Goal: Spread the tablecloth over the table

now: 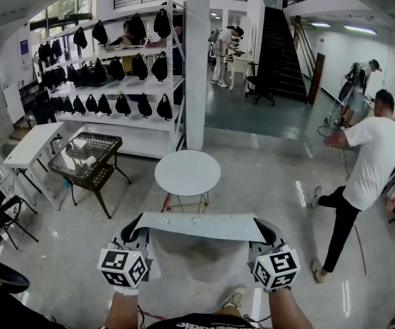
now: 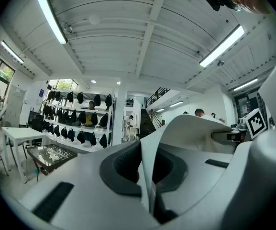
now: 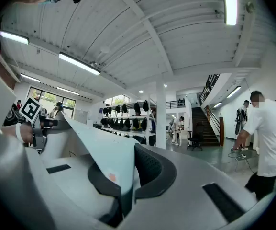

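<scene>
Head view, task at an early stage: nothing is spread yet. The round white bench stands ahead of the person on the pale floor, its top bare. The tablecloth is held in the air on the near side of the bench and apart from it. It is drawn into a narrow pale band whose long axis runs left to right across the view, roughly level, broadside to the bench. How much of it is still folded cannot be told.

The left gripper and right gripper hold one end each and point forward. In the left gripper view the left fingers are closed tight on a fold of cloth. In the right gripper view the right fingers pinch the other end the same way.

Left to do, by judgement: carry the cloth over the top, lower it, let go, smooth it.
</scene>
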A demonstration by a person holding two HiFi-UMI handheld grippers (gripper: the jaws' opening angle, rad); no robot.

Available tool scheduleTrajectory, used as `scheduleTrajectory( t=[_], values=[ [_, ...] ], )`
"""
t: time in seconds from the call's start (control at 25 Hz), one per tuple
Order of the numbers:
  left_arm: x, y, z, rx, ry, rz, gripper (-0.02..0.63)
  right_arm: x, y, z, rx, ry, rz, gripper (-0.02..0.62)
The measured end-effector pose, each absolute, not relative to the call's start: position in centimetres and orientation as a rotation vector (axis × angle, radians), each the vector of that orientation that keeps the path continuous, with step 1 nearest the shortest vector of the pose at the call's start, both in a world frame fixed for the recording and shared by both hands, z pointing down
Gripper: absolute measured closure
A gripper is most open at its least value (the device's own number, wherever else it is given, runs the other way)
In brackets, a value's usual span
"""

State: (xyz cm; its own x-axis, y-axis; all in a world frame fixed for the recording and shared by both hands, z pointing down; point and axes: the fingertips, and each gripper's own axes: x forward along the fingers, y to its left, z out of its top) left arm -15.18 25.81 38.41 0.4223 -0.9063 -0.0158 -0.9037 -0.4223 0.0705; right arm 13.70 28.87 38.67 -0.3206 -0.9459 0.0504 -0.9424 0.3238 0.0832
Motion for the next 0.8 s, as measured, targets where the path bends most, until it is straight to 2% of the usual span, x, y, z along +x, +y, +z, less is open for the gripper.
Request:
scheduleTrajectory(
  t=[0.8],
  values=[
    [-15.76,25.94,38.51,2.618,-1.634,-0.083,0.589,13.09,29.38,38.63,1.81,-2.497,-0.059,0.571]
  ],
)
